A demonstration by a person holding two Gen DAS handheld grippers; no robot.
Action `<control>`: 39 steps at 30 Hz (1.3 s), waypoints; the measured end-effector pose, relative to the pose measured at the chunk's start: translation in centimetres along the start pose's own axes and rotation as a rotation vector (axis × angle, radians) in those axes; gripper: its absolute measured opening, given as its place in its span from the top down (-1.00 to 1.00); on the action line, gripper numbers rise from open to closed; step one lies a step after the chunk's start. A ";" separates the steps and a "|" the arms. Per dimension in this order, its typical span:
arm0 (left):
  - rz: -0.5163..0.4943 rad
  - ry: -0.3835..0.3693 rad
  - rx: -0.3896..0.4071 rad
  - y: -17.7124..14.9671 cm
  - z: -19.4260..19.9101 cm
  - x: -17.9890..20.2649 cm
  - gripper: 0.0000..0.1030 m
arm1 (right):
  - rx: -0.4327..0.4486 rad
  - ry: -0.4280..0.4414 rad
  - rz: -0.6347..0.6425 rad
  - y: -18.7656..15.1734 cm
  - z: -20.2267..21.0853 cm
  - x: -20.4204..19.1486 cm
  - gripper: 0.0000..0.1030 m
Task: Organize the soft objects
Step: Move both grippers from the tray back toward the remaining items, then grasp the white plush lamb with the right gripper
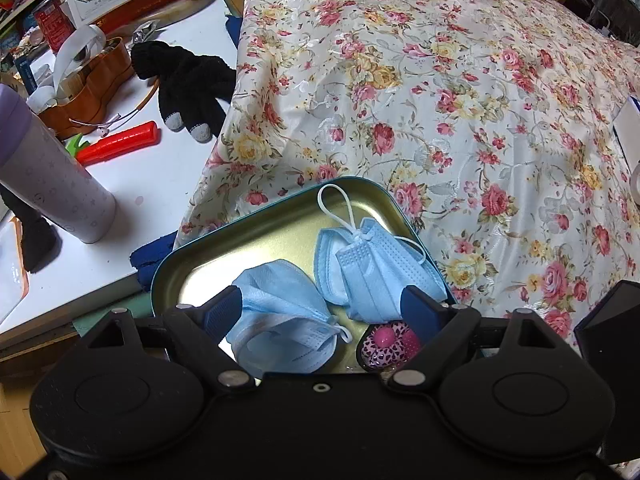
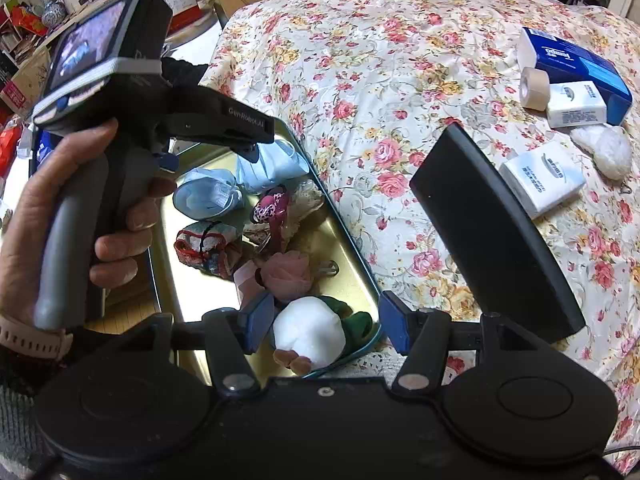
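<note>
Left wrist view: my left gripper (image 1: 322, 306) hangs wide open, empty, over two pale-blue pleated face masks (image 1: 372, 268) in the teal-rimmed metal tray (image 1: 256, 208), so I might snag both.

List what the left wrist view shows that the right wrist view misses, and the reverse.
Left wrist only: a black glove, a red tool and a flask on the white table.
Right wrist only: tissue packs, a tape roll, a white plush and the hand holding the left gripper.
Both: the tin tray, blue masks and the floral cloth.
</note>
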State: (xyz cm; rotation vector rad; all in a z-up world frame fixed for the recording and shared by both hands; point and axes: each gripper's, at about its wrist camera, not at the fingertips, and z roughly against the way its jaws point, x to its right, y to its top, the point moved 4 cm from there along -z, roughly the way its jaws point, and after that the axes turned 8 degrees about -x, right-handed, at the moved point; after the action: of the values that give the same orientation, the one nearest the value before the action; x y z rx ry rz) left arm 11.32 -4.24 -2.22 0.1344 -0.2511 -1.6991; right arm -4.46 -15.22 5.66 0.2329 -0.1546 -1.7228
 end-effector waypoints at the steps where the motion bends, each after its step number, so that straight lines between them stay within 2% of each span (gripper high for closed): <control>1: -0.001 0.003 -0.002 -0.1 -0.1 0.0 -0.62 | 0.002 0.001 -0.004 -0.1 0.2 0.1 -0.12; 13: -0.052 0.054 -0.009 -0.6 -0.8 1.0 -0.63 | 0.048 0.000 -0.055 -0.9 2.9 1.9 -0.12; 24: -0.079 0.099 -0.035 -1.3 -1.9 1.6 -0.63 | 0.047 -0.038 -0.133 -2.3 4.2 6.1 -0.12; 30: -0.092 0.102 -0.039 -1.8 -1.9 1.9 -0.65 | 0.047 -0.094 -0.188 -3.6 5.0 10.2 -0.14; 39: -0.103 0.094 -0.037 -2.1 -1.8 2.4 -0.71 | 0.082 -0.218 -0.343 -4.1 6.4 19.4 -0.17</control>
State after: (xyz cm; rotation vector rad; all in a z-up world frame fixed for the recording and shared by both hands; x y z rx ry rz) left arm 9.33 -6.45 -4.31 0.2023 -0.1448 -1.7932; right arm -12.95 -33.87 9.62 0.1365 -0.3628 -2.0848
